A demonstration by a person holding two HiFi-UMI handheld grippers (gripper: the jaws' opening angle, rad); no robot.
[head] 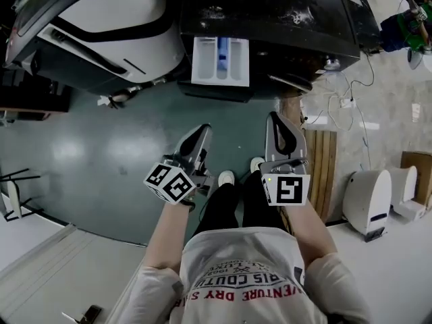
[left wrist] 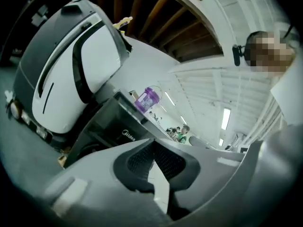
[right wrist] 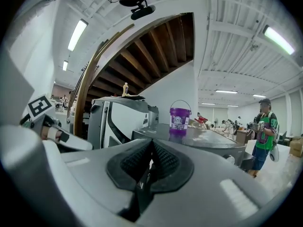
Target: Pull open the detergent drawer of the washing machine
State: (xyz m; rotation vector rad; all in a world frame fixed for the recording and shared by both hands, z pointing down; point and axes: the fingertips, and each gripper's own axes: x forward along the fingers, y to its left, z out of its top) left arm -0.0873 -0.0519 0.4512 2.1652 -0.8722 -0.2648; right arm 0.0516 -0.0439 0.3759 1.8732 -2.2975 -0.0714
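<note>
In the head view the dark washing machine point(head: 283, 19) stands at the top, and its white detergent drawer point(head: 220, 61) sticks out of the front panel with a blue compartment showing. My left gripper point(head: 202, 133) hangs below the drawer, well apart from it, shut with nothing in it. My right gripper point(head: 275, 117) is level with it to the right, also shut and empty. In the left gripper view the pads point(left wrist: 142, 157) meet before the machine point(left wrist: 113, 126). In the right gripper view the pads point(right wrist: 163, 162) touch too, facing the machine's top point(right wrist: 208, 138).
A white and dark machine point(head: 101, 25) stands left of the washer. A purple bucket point(right wrist: 180, 118) sits on the washer's top. Wooden boards point(head: 322, 167), cables point(head: 344, 103) and white units point(head: 368, 201) lie to the right. A person point(right wrist: 262, 136) stands far off.
</note>
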